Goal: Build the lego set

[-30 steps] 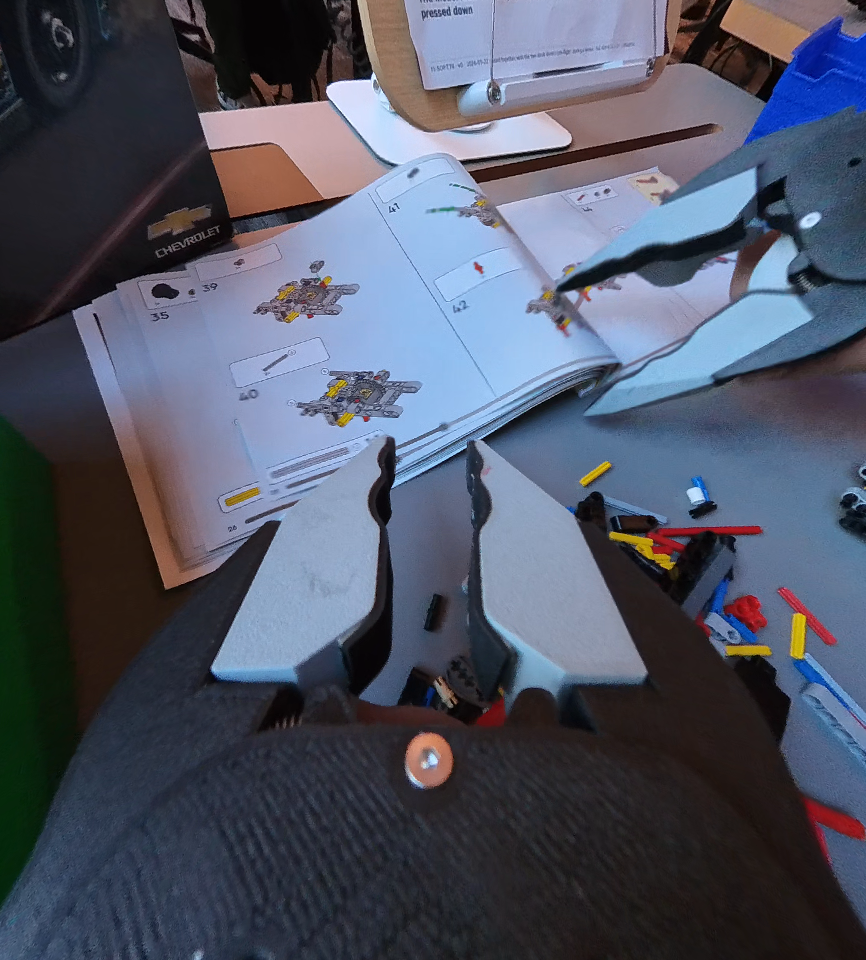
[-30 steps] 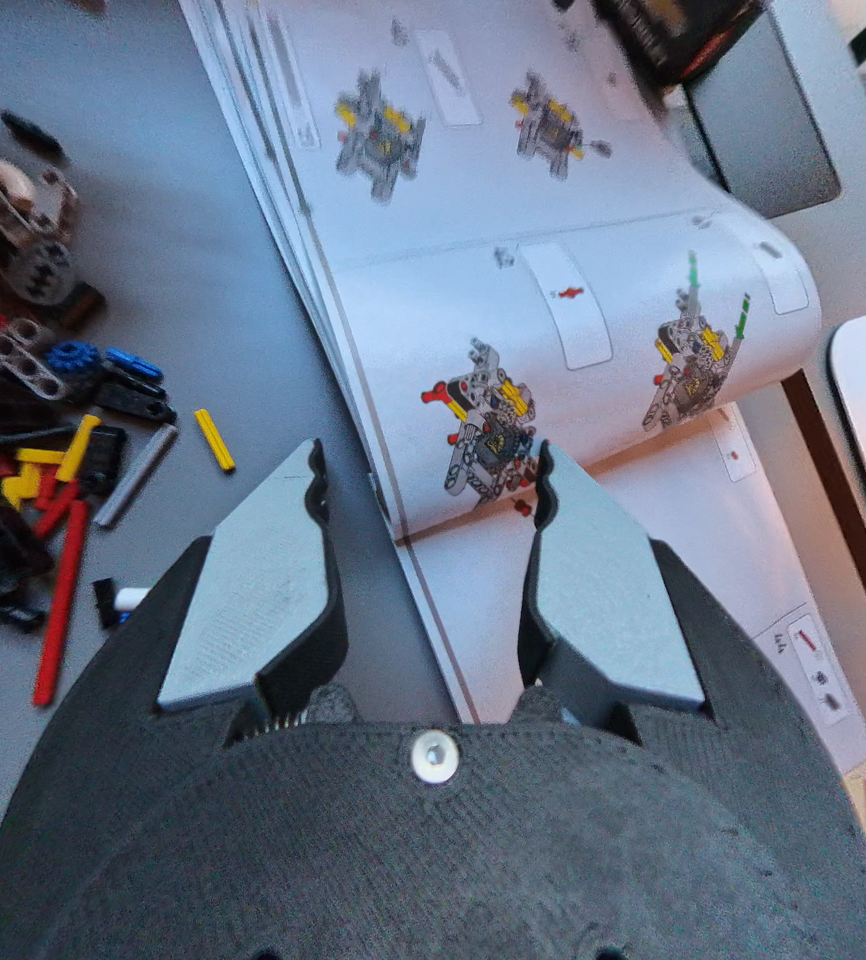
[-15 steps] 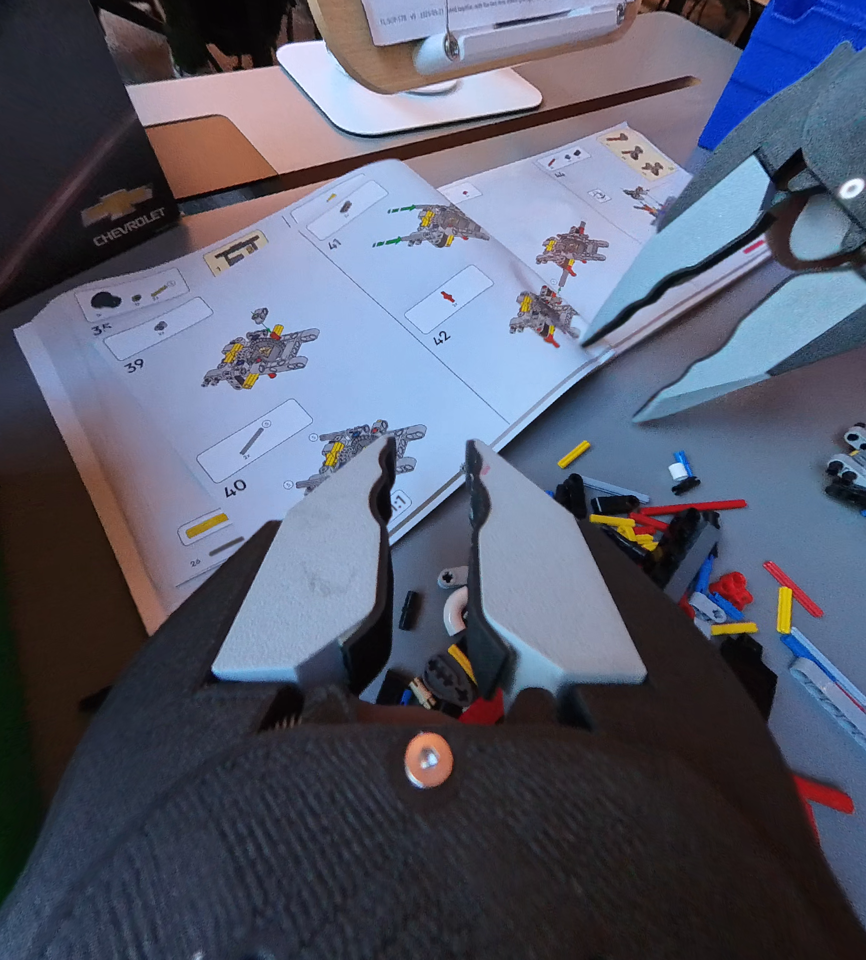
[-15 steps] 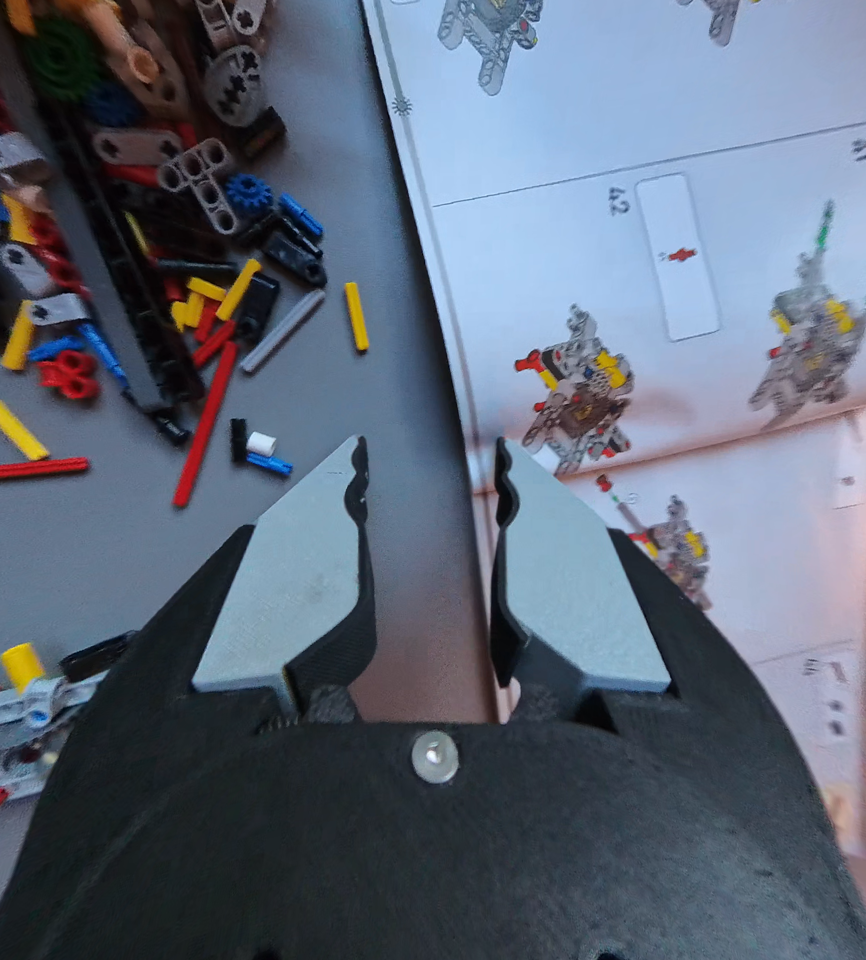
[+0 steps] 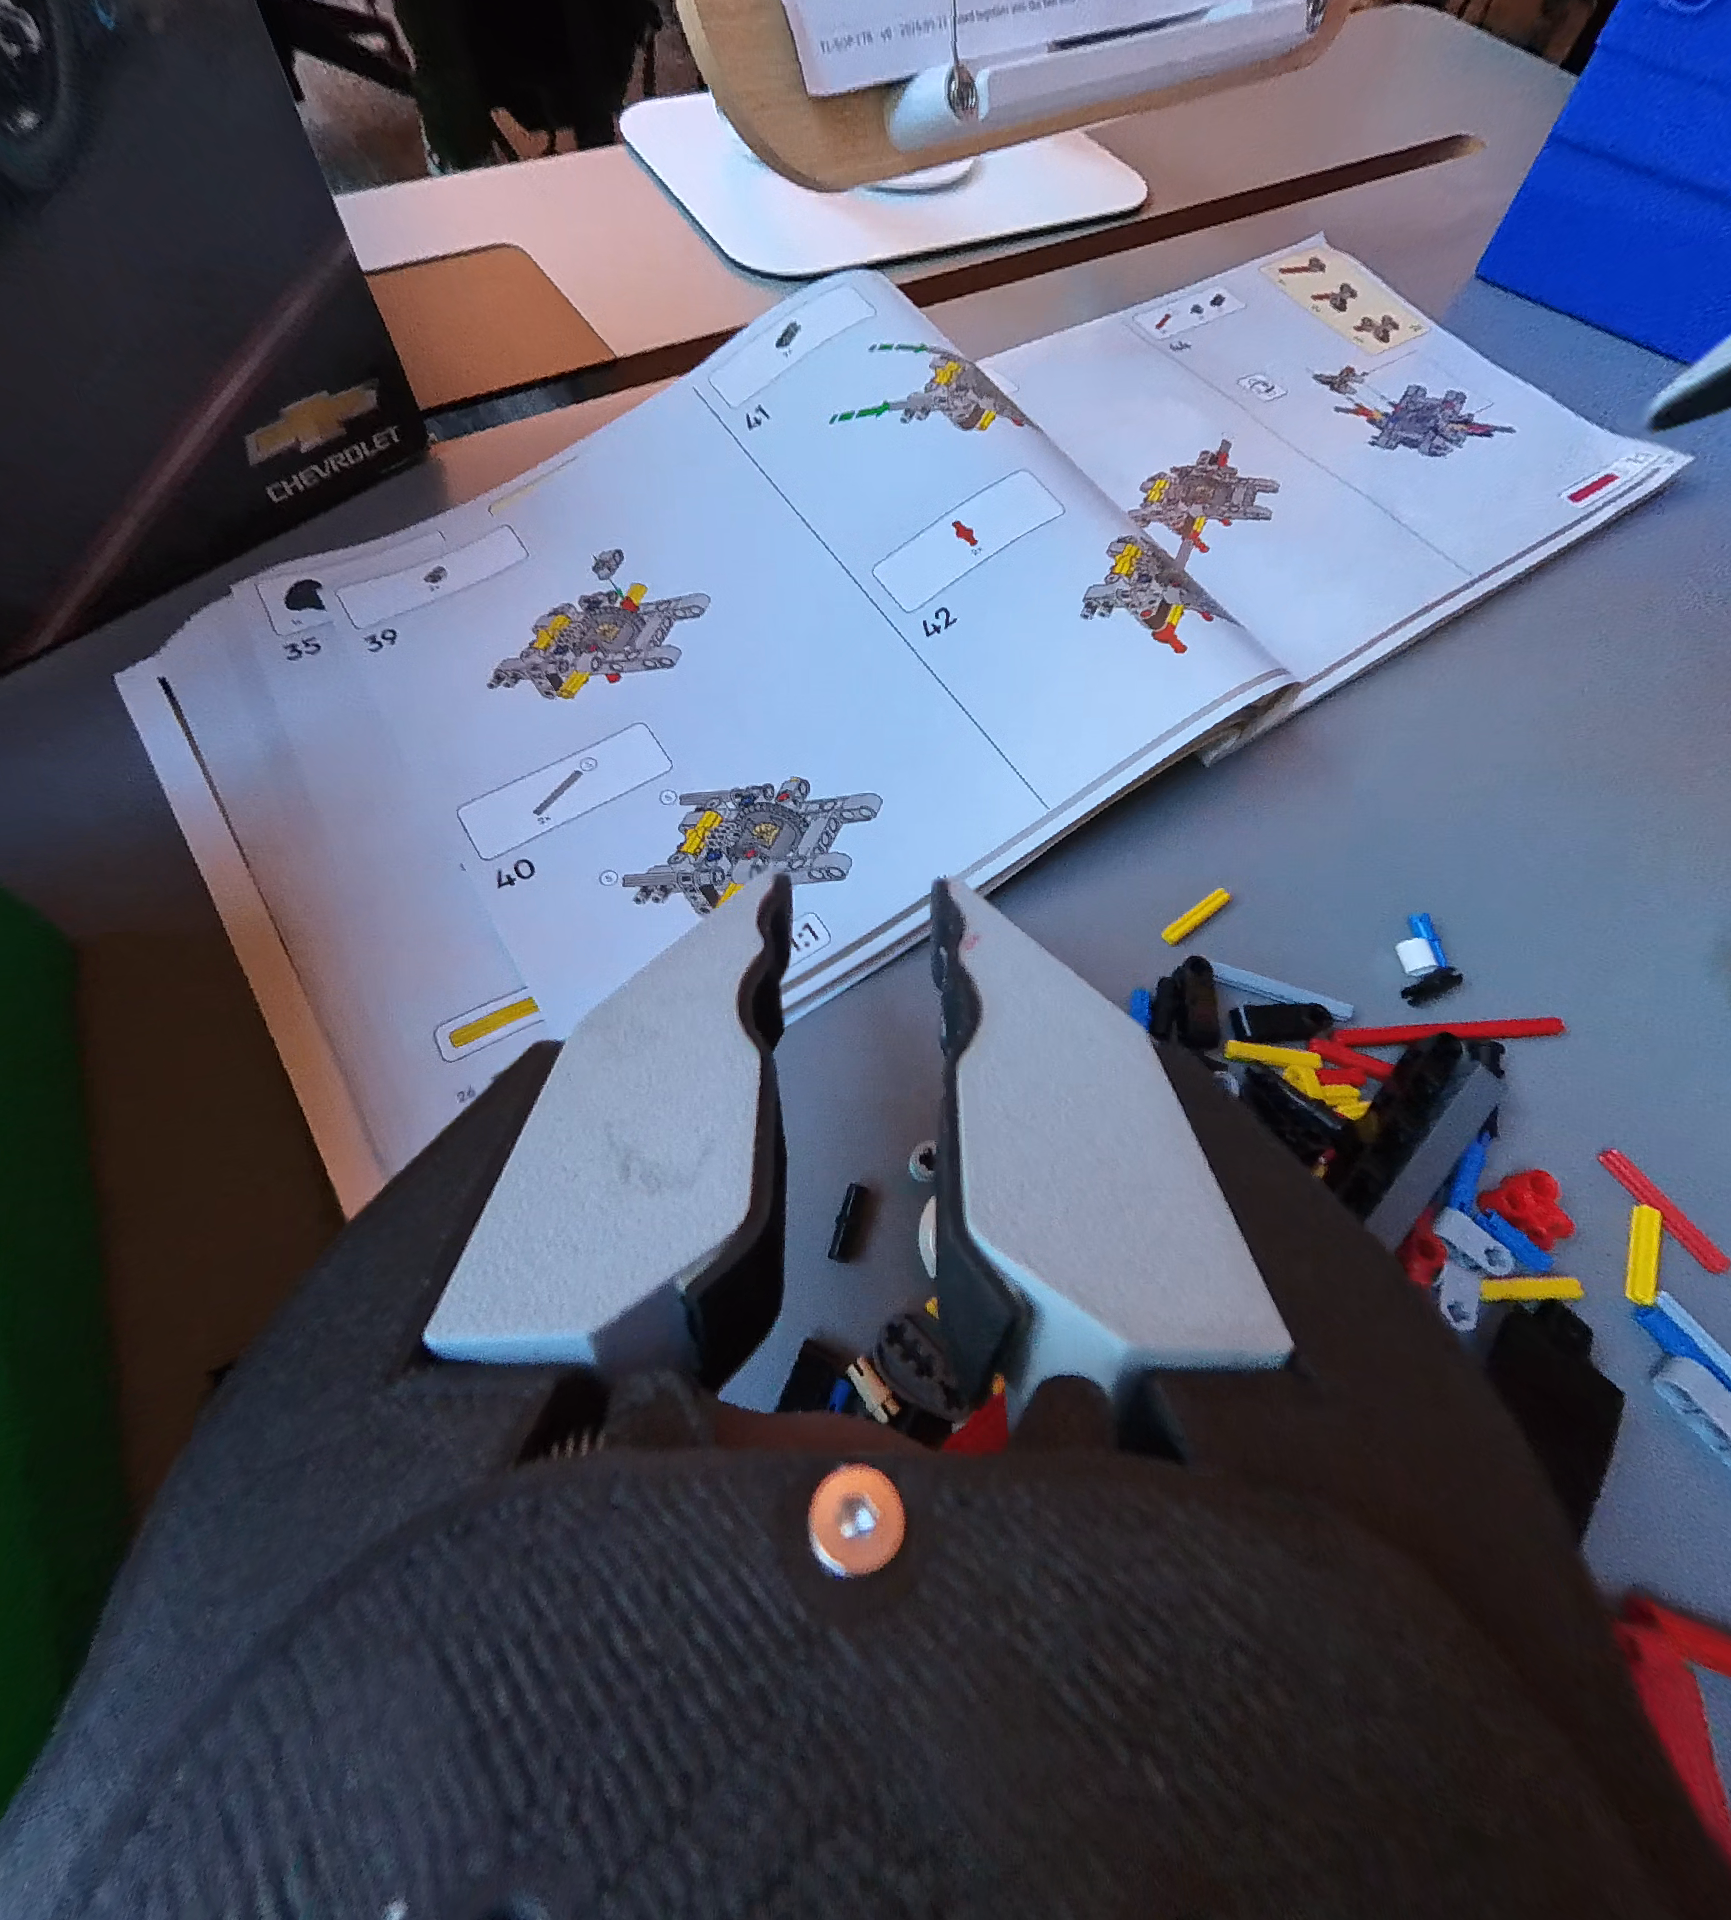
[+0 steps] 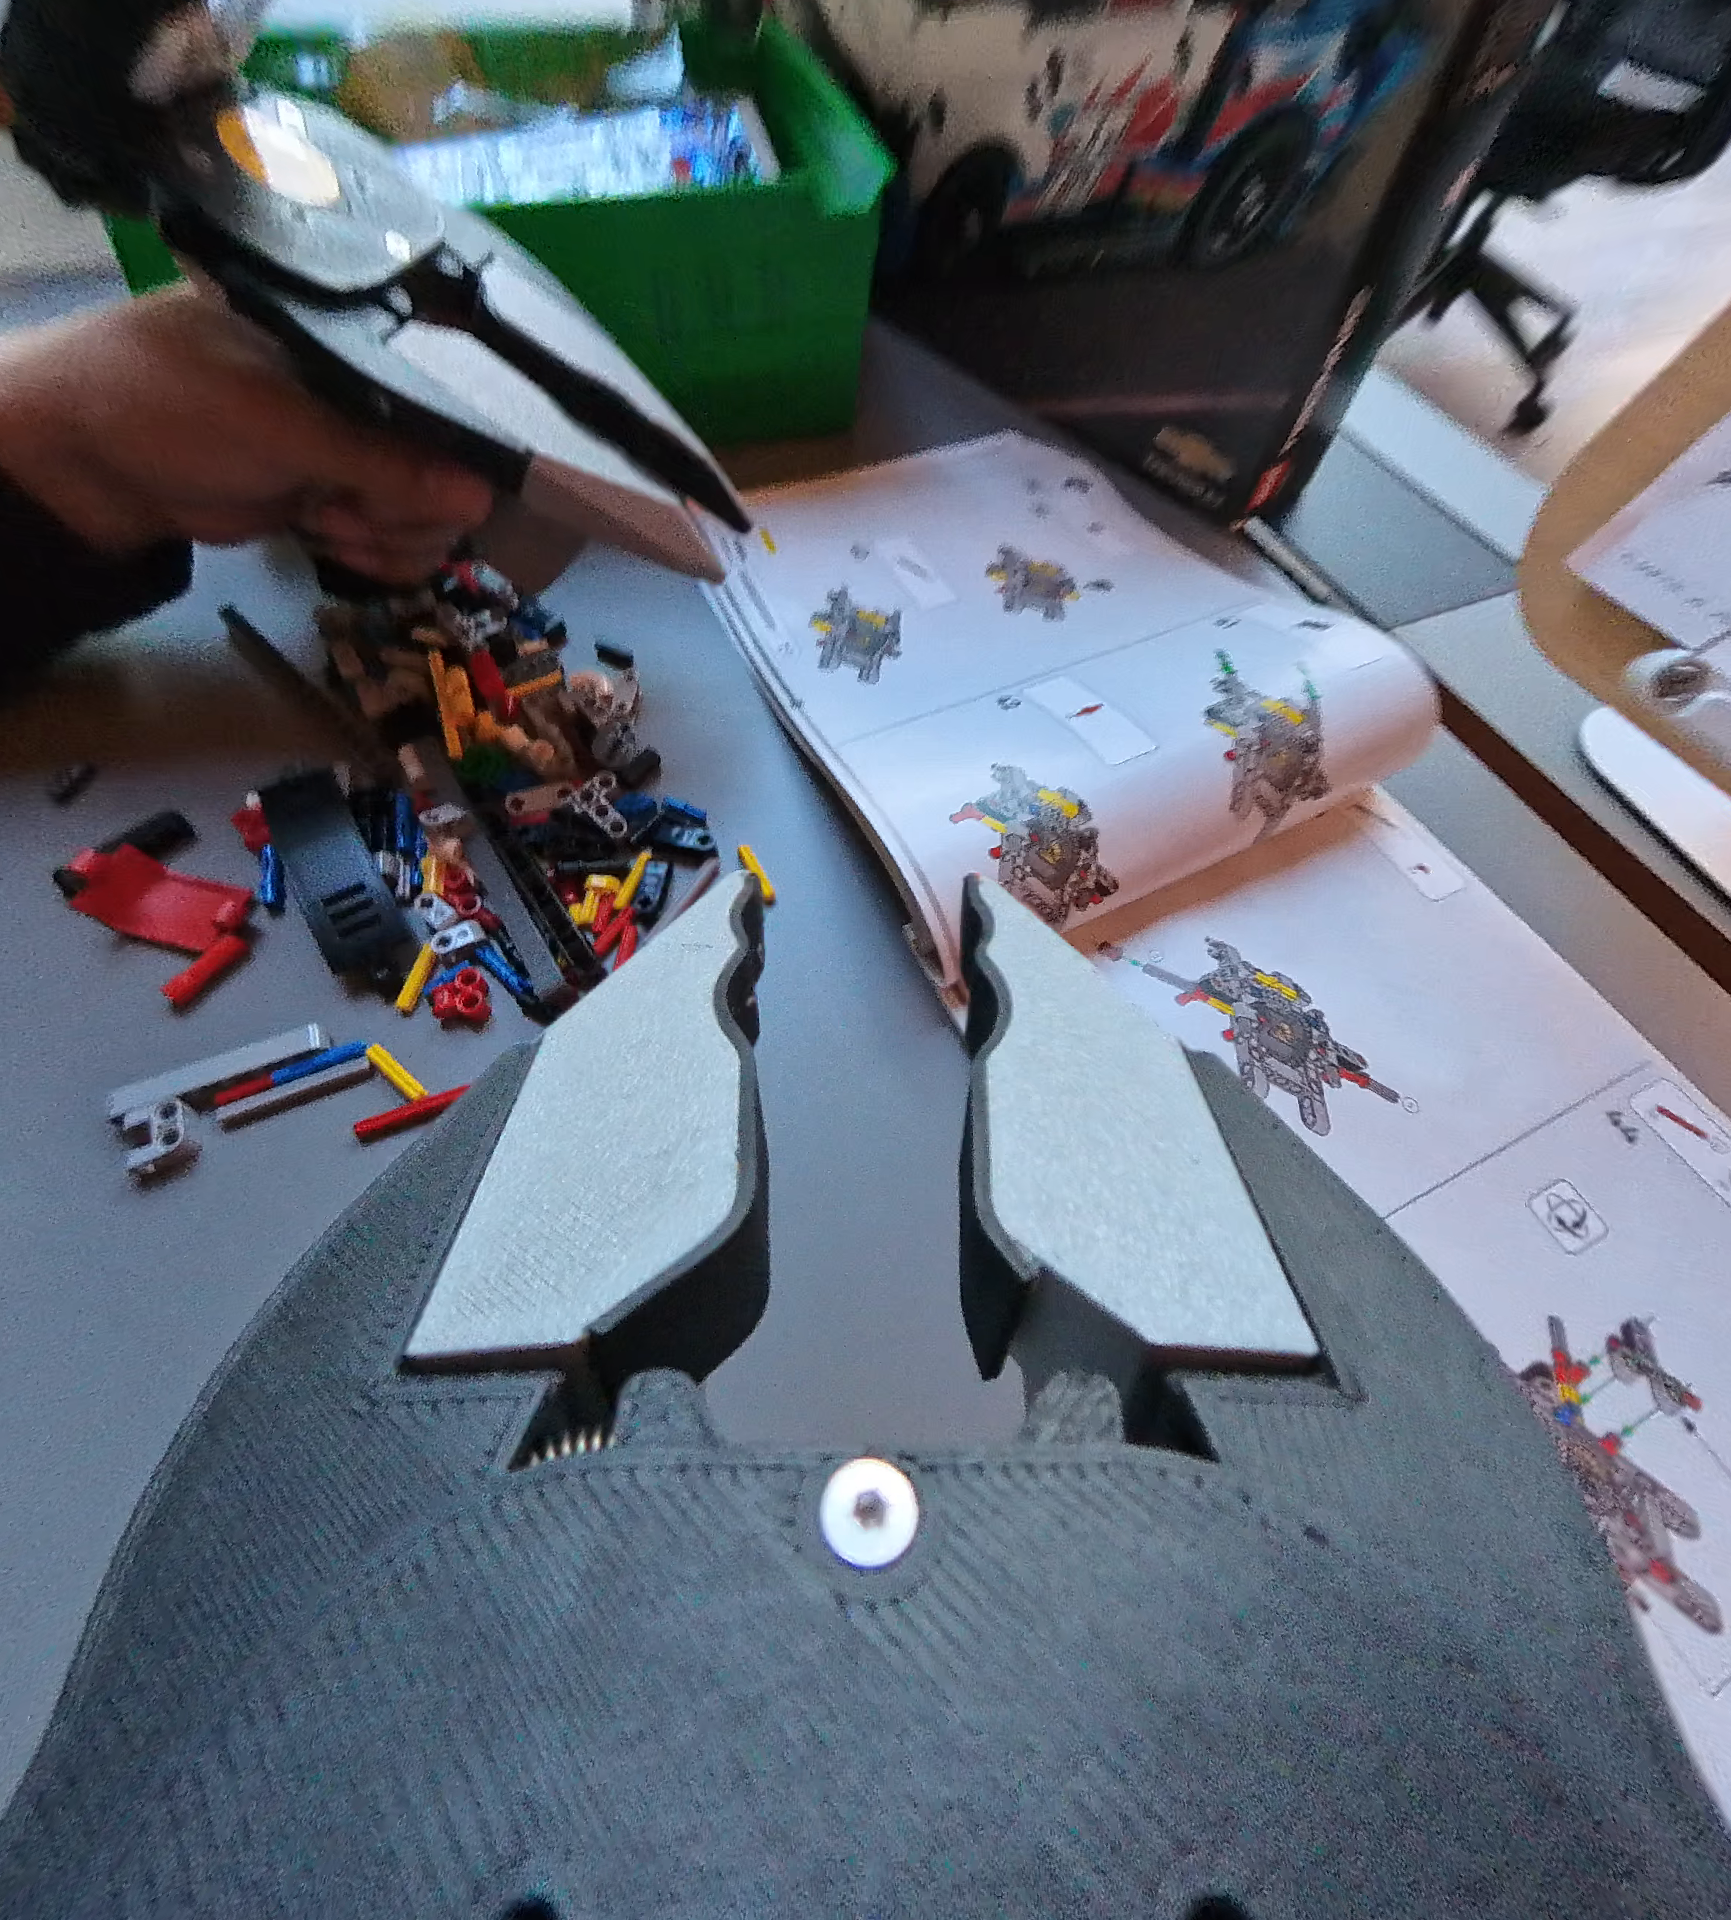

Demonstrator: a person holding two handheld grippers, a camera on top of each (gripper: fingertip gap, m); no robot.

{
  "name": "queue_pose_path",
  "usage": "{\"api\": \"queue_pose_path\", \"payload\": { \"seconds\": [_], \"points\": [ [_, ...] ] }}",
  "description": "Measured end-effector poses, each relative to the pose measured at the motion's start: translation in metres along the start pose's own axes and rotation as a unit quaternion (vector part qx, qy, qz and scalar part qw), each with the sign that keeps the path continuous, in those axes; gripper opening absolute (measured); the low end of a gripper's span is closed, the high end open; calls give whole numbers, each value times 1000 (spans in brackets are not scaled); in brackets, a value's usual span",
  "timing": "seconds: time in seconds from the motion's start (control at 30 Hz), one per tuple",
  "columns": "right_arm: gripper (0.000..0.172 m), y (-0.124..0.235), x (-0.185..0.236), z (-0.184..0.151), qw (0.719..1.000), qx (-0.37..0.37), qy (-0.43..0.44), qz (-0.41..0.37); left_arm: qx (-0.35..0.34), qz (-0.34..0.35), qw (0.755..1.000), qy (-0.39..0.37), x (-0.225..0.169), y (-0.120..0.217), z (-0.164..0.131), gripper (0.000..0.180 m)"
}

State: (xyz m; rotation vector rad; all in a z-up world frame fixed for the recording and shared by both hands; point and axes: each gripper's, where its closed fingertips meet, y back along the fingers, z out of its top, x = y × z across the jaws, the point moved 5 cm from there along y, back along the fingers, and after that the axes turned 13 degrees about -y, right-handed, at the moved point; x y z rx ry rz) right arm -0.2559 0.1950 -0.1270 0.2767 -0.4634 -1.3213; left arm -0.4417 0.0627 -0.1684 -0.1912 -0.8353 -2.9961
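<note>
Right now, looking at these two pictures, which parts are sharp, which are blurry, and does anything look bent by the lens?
Left wrist view: the instruction booklet and loose bricks are fairly sharp; the stand at the top smears. Right wrist view: the other claw, the hand and the green bin are blurred; its own claw is crisp. Both views bow outward at the edges; lighting is dim and soft.

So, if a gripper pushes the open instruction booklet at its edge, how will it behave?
The instruction booklet is probably floppy: its pages curl up near the spine in the right wrist view. On the smooth grey table it may slide. The fanned page edges suggest that single pages would buckle or lift first.
</note>
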Motion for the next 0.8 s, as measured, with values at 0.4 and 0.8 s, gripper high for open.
{"api": "queue_pose_path", "payload": {
  "seconds": [0.4,0.8],
  "points": [
    [10,23,6,-24,989,-145,2,41,-14,34,999,31,11,-1,0,24],
    [16,28,-3,-21,985,-175,-2,2,-45,30,997,55,17,7,6,23]
  ]
}}
